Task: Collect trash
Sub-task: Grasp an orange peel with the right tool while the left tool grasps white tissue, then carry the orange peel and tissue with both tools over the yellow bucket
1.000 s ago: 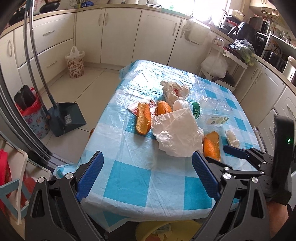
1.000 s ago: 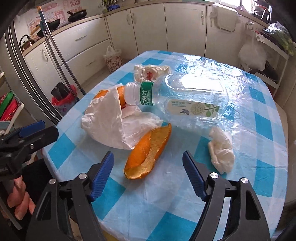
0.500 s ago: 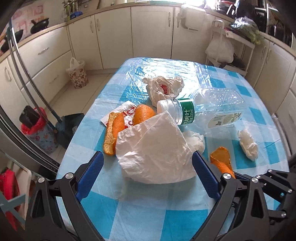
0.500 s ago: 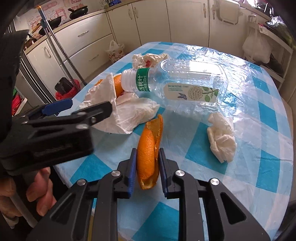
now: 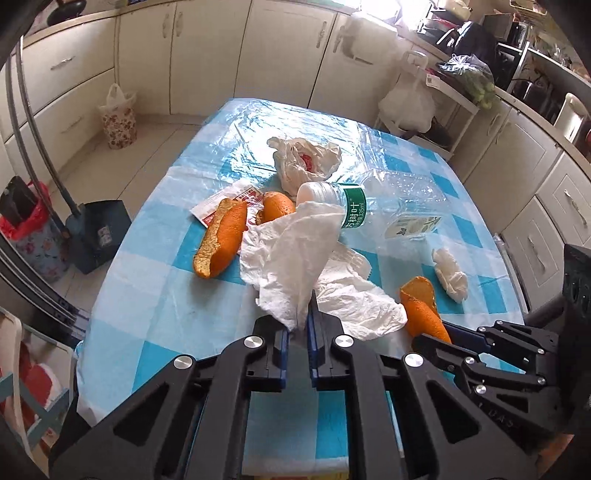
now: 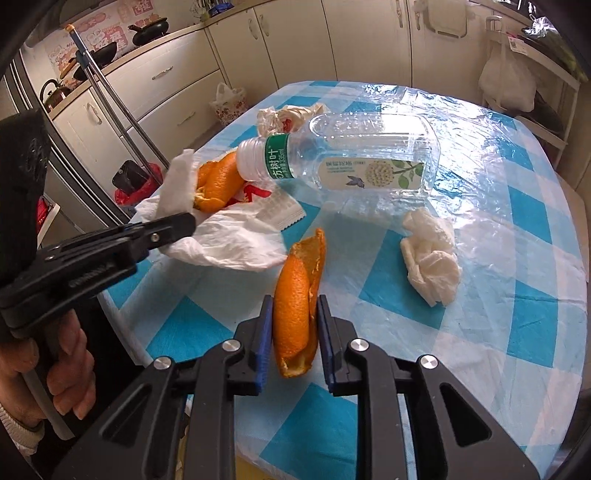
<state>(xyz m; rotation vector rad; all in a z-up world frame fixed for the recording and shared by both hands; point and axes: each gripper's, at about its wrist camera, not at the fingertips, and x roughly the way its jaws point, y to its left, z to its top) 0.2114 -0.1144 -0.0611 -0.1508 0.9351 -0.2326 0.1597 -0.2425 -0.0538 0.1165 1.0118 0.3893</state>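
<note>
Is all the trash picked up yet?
Not yet. Nothing looks binned. The left gripper pinches the white tissue; the right gripper holds an orange peel. The plastic bottle, crumpled napkin and other peels remain on the table.

A home kitchen — cream cabinets (image 5: 207,55), pans (image 6: 147,29) on the counter.

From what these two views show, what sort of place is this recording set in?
Most likely a home kitchen: cream cabinets under a worktop line the walls, pans and a kettle sit on the worktop, and a table in a blue-checked plastic cover stands in the middle.
</note>
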